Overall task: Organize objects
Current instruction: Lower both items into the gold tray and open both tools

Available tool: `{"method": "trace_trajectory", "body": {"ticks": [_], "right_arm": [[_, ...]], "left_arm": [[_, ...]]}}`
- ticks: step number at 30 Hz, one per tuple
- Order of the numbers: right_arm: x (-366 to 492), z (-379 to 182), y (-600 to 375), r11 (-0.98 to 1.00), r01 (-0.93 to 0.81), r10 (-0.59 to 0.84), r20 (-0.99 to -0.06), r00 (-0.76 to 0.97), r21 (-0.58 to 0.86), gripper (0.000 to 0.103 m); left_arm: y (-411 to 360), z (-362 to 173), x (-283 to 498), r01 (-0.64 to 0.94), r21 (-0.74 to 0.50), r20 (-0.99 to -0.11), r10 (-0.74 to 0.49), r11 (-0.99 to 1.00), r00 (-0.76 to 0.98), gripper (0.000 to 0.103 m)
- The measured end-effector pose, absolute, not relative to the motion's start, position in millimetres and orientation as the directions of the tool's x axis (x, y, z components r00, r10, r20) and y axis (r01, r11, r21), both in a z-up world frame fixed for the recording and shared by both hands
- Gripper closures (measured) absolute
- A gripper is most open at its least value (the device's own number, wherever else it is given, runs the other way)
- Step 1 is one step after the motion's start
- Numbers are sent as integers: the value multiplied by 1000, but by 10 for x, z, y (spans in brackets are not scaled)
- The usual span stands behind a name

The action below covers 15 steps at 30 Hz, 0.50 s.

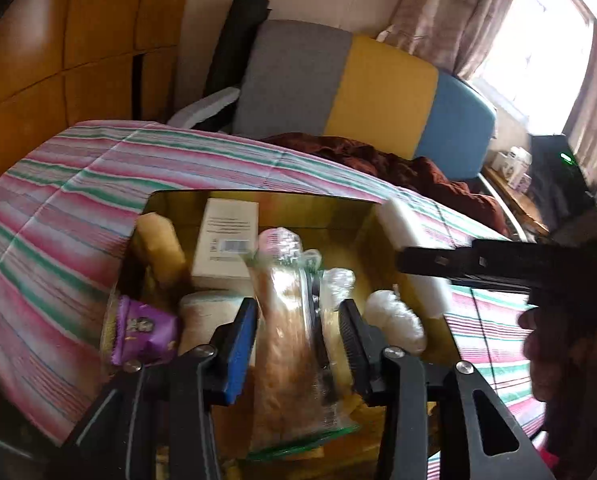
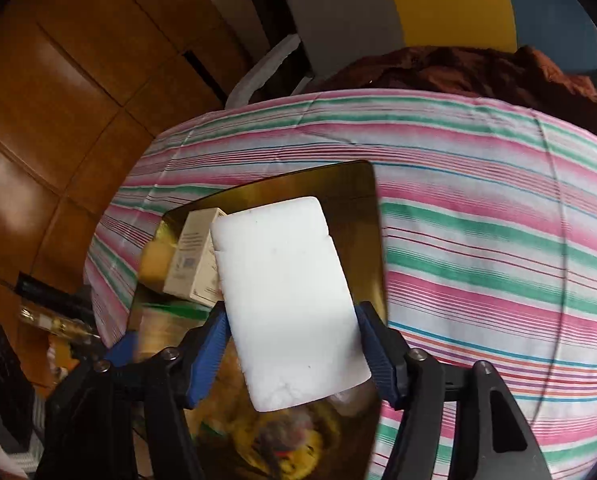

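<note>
The box (image 1: pixel 258 200) sits on the cloth (image 1: pixel 78 184), mid-frame. In it, a carton (image 1: pixel 226 240) lies at the back, a packet (image 1: pixel 144 330) lower left, a bag (image 1: pixel 286 320) centre. A foam block (image 2: pixel 286 304) hangs over its right rim.

striped tablecloth (image 2: pixel 478 216), tricolour chair (image 1: pixel 362 88), wooden cabinet (image 2: pixel 58 80)

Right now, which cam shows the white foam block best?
Right wrist view: the white rectangular foam block fills the centre, its broad face showing, clamped between the right tongs above the gold box. Left wrist view shows it edge-on at the box's right side.
</note>
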State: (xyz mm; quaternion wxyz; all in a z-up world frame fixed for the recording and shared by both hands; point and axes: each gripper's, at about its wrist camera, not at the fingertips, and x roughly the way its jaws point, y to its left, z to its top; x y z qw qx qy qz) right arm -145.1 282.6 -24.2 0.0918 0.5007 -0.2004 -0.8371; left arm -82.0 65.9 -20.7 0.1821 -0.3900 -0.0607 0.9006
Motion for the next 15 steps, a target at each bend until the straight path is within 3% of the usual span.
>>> {"method": "trace_trajectory", "body": {"ticks": [1, 2, 4, 8, 12, 15], "right_arm": [[-1460, -256, 2826, -902, -55, -352, -802, -482, 428, 38], [-1456, -255, 2828, -902, -58, -348, -801, -486, 428, 38], [-1454, -267, 2813, -902, -56, -348, -798, -492, 427, 38], [-1453, -295, 2791, -897, -53, -353, -783, -513, 439, 26], [-1353, -265, 2793, -886, -51, -363, -759, -540, 460, 23], [-1231, -210, 2756, -902, -48, -328, -753, -570, 430, 23]], "left_arm": [[675, -199, -821, -284, -252, -676, 378, -925, -633, 38], [700, -191, -820, -284, -251, -671, 378, -925, -638, 35], [744, -182, -805, -291, -239, -668, 374, -927, -643, 35], [759, -188, -784, -279, -202, -672, 340, -939, -658, 35], [728, -165, -751, -245, -158, -677, 285, -957, -679, 34], [685, -128, -690, -225, -127, -667, 251, -966, -701, 25]]}}
